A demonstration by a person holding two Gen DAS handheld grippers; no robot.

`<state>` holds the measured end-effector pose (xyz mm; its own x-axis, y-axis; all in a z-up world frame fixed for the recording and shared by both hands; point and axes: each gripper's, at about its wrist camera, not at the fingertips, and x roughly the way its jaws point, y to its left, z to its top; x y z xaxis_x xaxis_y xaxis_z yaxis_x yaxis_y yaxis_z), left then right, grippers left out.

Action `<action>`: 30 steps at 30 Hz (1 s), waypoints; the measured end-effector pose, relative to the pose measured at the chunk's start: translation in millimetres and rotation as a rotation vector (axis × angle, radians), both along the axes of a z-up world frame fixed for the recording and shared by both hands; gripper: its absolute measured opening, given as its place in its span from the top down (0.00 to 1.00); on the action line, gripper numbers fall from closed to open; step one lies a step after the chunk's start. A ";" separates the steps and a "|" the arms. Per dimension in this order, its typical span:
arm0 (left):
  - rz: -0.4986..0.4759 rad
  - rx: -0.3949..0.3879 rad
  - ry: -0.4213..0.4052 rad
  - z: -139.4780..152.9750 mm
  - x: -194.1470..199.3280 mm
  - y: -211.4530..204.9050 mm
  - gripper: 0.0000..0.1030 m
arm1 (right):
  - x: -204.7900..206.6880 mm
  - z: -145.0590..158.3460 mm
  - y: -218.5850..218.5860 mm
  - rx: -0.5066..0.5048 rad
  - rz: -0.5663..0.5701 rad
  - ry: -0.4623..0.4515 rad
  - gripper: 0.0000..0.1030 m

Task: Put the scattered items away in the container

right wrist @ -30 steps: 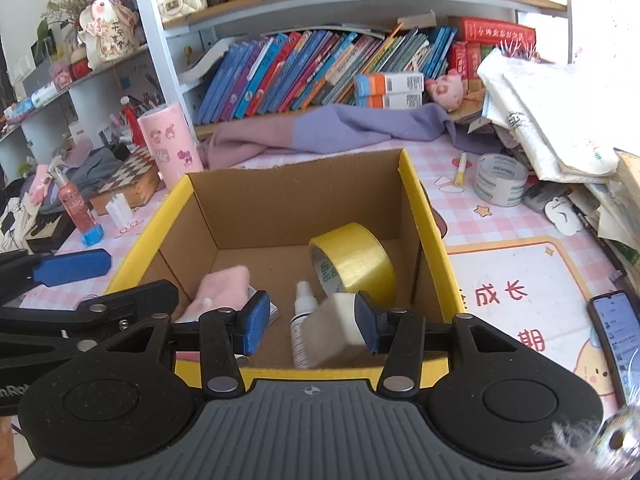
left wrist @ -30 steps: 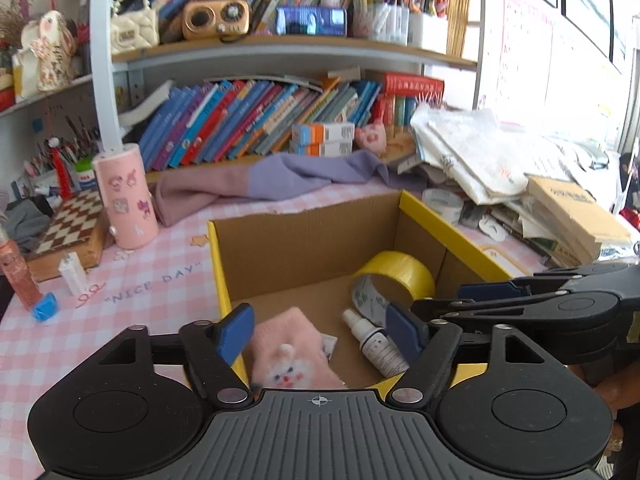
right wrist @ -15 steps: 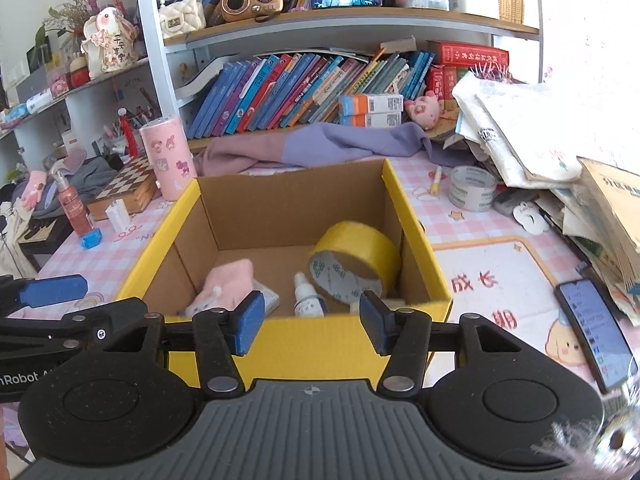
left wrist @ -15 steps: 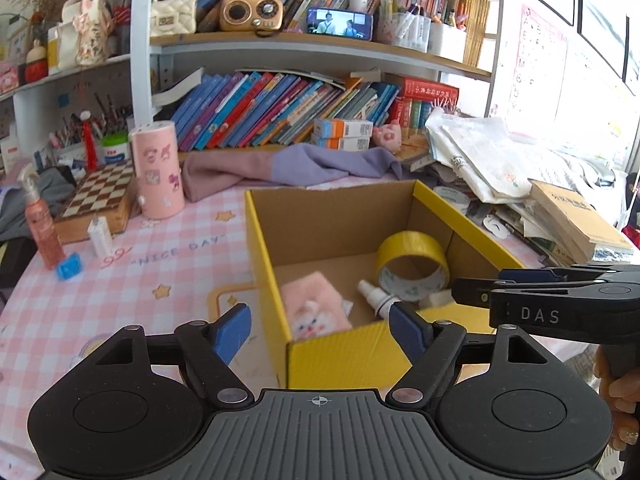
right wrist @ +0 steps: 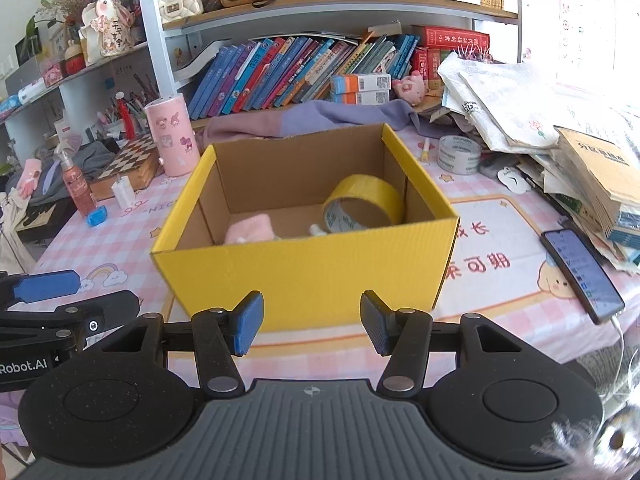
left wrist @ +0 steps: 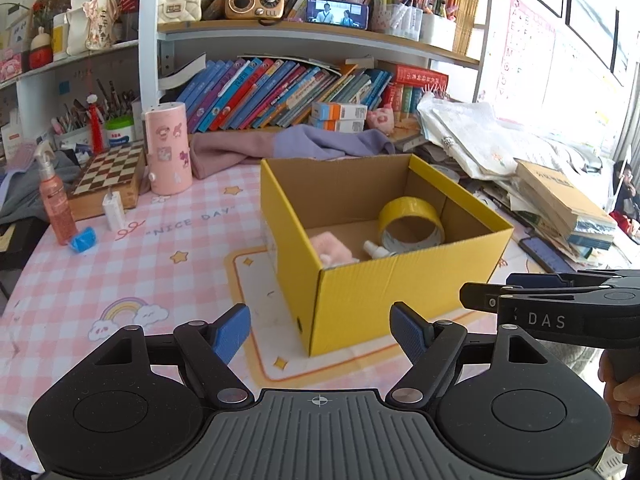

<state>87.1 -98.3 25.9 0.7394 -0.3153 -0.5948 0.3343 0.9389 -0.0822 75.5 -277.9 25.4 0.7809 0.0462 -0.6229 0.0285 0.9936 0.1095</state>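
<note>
A yellow cardboard box (left wrist: 400, 280) (right wrist: 304, 272) stands open on the pink checked tablecloth. Inside it lie a yellow tape roll (left wrist: 408, 210) (right wrist: 360, 192), a pink plush item (left wrist: 332, 246) (right wrist: 250, 230) and a small white bottle (left wrist: 374, 249) (right wrist: 316, 230). My left gripper (left wrist: 320, 326) hovers open and empty in front of the box's near left corner. My right gripper (right wrist: 311, 320) is open with nothing between its blue pads, just short of the box's front wall. Each gripper shows at the edge of the other's view.
A clear tape roll (right wrist: 459, 154), a phone (right wrist: 582, 274) and stacked books and papers (left wrist: 560, 200) lie right of the box. To the left stand a pink cylinder (left wrist: 167, 148), a chessboard box (left wrist: 108, 176), a spray bottle (left wrist: 54, 200) and a blue clip (left wrist: 83, 239).
Both grippers have drawn back from over the box to in front of it. The right gripper let go of a pale object into the box and its jaws widened.
</note>
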 end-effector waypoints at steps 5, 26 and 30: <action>-0.006 0.004 0.009 -1.1 -9.5 14.6 0.23 | -12.9 -1.2 16.4 -0.004 -0.004 0.008 0.48; -0.006 0.019 0.080 -15.1 -38.4 74.4 0.23 | -46.4 -16.8 86.6 0.000 0.019 0.068 0.47; 0.002 0.020 0.089 -17.4 -41.3 85.1 0.23 | -48.3 -19.7 98.9 0.002 0.031 0.078 0.47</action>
<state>45.8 -13.2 8.5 0.6840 -0.3006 -0.6646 0.3242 0.9415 -0.0923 27.2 -179.0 5.7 0.7281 0.0713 -0.6818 0.0061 0.9939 0.1105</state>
